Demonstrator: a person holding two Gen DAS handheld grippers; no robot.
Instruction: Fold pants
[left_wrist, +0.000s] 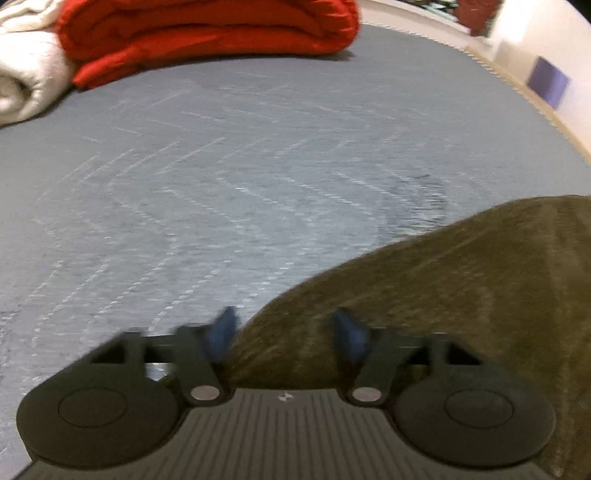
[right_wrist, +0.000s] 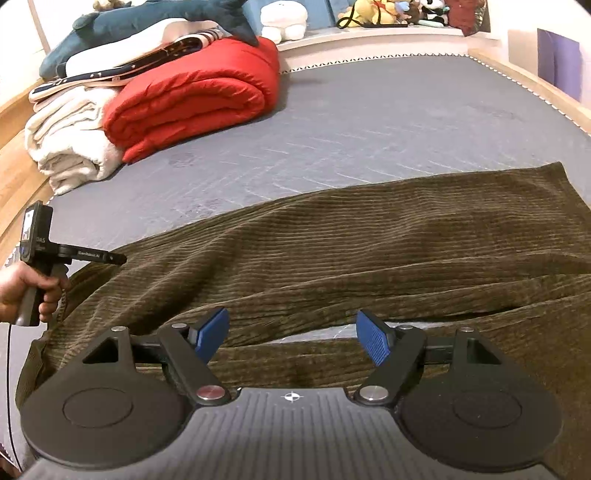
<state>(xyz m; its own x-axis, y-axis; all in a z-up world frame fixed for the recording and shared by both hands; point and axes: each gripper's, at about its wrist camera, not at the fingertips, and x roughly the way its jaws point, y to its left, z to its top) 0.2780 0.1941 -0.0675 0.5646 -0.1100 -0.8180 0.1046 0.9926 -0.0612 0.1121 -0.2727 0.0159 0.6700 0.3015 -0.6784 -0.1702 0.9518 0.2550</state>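
Olive-brown corduroy pants (right_wrist: 332, 251) lie spread flat across the grey mattress (right_wrist: 369, 122), with a fold line running through the middle. In the right wrist view my right gripper (right_wrist: 291, 328) hovers open over the near part of the cloth, nothing between its blue pads. At the left, a hand (right_wrist: 22, 291) holds my left gripper (right_wrist: 118, 258) over the pants' left end. The left wrist view is blurred: my left gripper (left_wrist: 286, 328) is open above the rounded edge of the pants (left_wrist: 461, 277), and its pads do not pinch the cloth.
A folded red quilt (right_wrist: 195, 99) and a rolled cream blanket (right_wrist: 70, 140) sit at the mattress's far left corner, under a shark plush (right_wrist: 147, 22). More soft toys (right_wrist: 388, 13) line the back ledge. A wooden bed frame (right_wrist: 535, 85) borders the mattress on the right.
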